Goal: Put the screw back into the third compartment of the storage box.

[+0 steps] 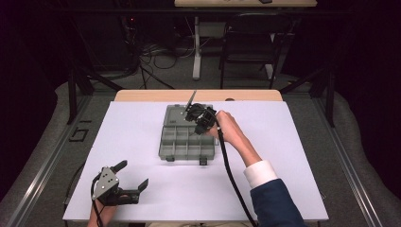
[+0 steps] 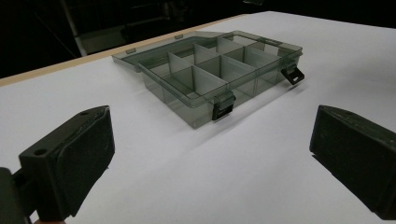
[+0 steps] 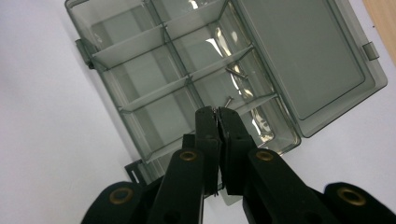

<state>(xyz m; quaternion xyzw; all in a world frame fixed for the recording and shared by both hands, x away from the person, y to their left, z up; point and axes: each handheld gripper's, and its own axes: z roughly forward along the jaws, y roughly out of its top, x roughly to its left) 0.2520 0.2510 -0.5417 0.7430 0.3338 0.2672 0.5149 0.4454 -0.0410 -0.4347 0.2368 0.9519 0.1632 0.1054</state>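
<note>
- One smoky-grey, see-through organiser box [image 1: 185,137] lies open near the middle of the white table cover [image 1: 142,142], its lid [image 1: 177,112] folded flat toward the far edge.
- The right gripper view shows what the other views do not: two small metal screws [image 3: 237,73] lying in a compartment next to the lid hinge, and bright glare on the plastic floor there.
- That view also shows the right gripper [image 3: 217,111] with its jaws pressed together, tips over a divider of the box; a tiny sliver of metal sits at the tips, but whether anything is pinched I cannot tell.
- The left gripper view gives the low side look: thin dividers [image 2: 205,74] standing upright in a grid, and two dark latches [image 2: 223,108] hanging from the near wall of the box.
- In the high view the right gripper and the hand [image 1: 227,125] holding it cover the box's far right corner, with its cable [image 1: 231,175] trailing back over the table.
- The left gripper [image 1: 130,177] rests at the near left of the cover, well apart from the box, jaws spread wide and holding nothing.
- Beyond the table stand a dark chair [image 1: 250,42] and tangled floor cables [image 1: 156,52].
</note>
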